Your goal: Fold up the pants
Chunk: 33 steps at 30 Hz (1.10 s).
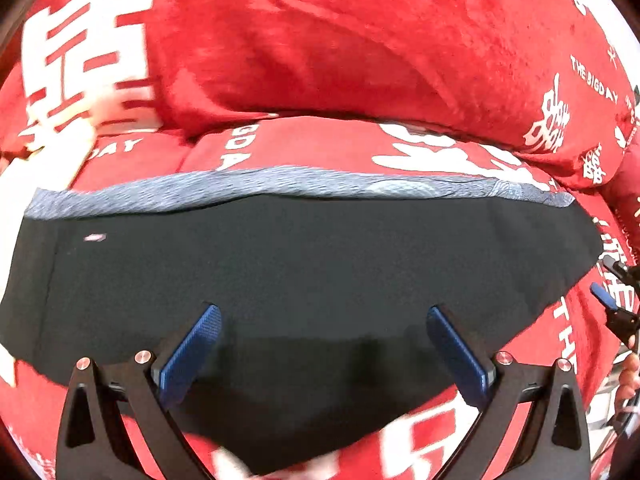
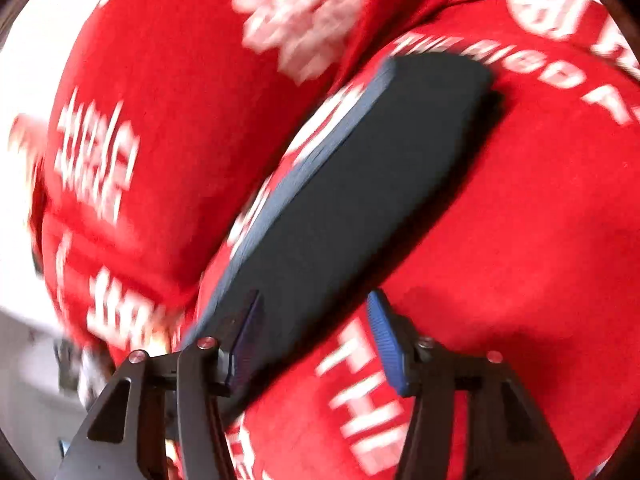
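Both the left gripper (image 1: 324, 316) and right gripper (image 2: 316, 304) hang open, empty, above dark folded pants (image 1: 300, 256) on a red blanket (image 1: 320, 48).

your work surface is a bed covered by a plush red blanket (image 1: 532, 344) printed with large white characters and the words "the big day". a thick roll of the same red blanket (image 1: 320, 48) is heaped along the far side. directly on the flat part lie the folded dark black pants with a blue-grey waistband (image 1: 312, 256), spread wide in the left wrist view, waistband edge toward the heaped roll.
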Tool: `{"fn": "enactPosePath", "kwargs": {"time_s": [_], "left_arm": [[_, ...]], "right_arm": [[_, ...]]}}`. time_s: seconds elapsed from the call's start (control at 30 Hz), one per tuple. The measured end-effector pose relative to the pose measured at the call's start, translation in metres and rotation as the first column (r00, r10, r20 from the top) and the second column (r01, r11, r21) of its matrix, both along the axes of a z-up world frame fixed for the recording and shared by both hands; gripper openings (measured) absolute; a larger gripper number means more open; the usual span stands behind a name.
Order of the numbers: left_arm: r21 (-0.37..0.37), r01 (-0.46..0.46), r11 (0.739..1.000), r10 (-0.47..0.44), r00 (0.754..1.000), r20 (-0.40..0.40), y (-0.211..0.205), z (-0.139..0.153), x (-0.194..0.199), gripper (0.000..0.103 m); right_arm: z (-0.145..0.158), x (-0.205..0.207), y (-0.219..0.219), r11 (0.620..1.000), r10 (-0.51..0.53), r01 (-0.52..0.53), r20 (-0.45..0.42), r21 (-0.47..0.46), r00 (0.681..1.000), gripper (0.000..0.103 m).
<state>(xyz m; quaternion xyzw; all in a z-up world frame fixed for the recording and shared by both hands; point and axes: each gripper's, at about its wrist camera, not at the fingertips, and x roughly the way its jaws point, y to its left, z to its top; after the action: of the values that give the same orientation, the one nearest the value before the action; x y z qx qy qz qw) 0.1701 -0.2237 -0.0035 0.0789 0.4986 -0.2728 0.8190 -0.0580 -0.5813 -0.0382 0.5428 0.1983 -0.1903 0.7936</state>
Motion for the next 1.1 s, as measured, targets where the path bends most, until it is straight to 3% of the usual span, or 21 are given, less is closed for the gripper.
{"fn": "enactPosePath", "kwargs": {"time_s": [0.13, 0.23, 0.5, 0.53, 0.63, 0.73, 0.83, 0.9, 0.93, 0.97, 1.0, 1.1], "left_arm": [[0.053, -0.009, 0.999, 0.011, 0.999, -0.041, -0.028, -0.024, -0.005, 0.103], [0.129, 0.013, 0.992, -0.018, 0.999, 0.034, -0.038, -0.033, -0.018, 0.103], [0.140, 0.019, 0.990, -0.025, 0.999, 0.041, -0.038, -0.032, -0.019, 0.103], [0.136, 0.016, 0.991, -0.022, 0.999, 0.043, -0.037, -0.032, -0.020, 0.103], [0.134, 0.016, 0.991, -0.022, 0.999, 0.046, -0.037, -0.033, -0.020, 0.103], [0.137, 0.014, 0.991, -0.020, 0.999, 0.047, -0.037, -0.034, -0.020, 0.103], [0.137, 0.012, 0.991, -0.018, 0.999, 0.047, -0.038, -0.034, -0.020, 0.103], [0.136, 0.012, 0.991, -0.018, 0.999, 0.048, -0.038, -0.034, -0.020, 0.103], [0.137, 0.013, 0.990, -0.020, 0.999, 0.049, -0.037, -0.033, -0.020, 0.103], [0.137, 0.014, 0.991, -0.021, 0.999, 0.049, -0.037, -0.033, -0.020, 0.103], [0.136, 0.014, 0.991, -0.021, 0.999, 0.048, -0.037, -0.033, -0.020, 0.103], [0.135, 0.014, 0.991, -0.021, 0.999, 0.048, -0.037, -0.033, -0.020, 0.103]], "right_arm": [[-0.021, -0.029, -0.045, 0.991, -0.118, 0.116, 0.028, 0.073, 0.993, 0.058], [-0.033, -0.020, -0.055, 0.979, -0.153, 0.141, 0.082, 0.145, 0.985, 0.058], [-0.028, -0.016, -0.071, 0.984, -0.167, 0.164, 0.046, 0.064, 0.985, 0.021], [-0.028, -0.014, -0.075, 0.987, -0.152, 0.149, 0.050, 0.057, 0.987, 0.006], [-0.016, -0.012, -0.078, 0.993, -0.119, 0.120, 0.111, -0.003, 0.987, 0.006], [-0.007, -0.010, -0.082, 0.991, -0.119, 0.122, 0.059, -0.053, 0.991, 0.006], [-0.023, -0.005, -0.090, 0.995, -0.102, 0.103, -0.010, 0.019, 0.995, 0.011], [-0.028, -0.011, -0.087, 0.993, -0.107, 0.106, 0.015, 0.056, 0.994, 0.011], [-0.030, -0.016, -0.082, 0.991, -0.109, 0.106, 0.037, 0.077, 0.993, 0.020], [-0.031, -0.018, -0.079, 0.990, -0.109, 0.105, 0.037, 0.089, 0.993, 0.037], [-0.033, -0.019, -0.078, 0.991, -0.103, 0.098, 0.046, 0.095, 0.994, 0.043], [-0.031, -0.014, -0.079, 0.993, -0.097, 0.093, 0.057, 0.069, 0.994, 0.047]]}}
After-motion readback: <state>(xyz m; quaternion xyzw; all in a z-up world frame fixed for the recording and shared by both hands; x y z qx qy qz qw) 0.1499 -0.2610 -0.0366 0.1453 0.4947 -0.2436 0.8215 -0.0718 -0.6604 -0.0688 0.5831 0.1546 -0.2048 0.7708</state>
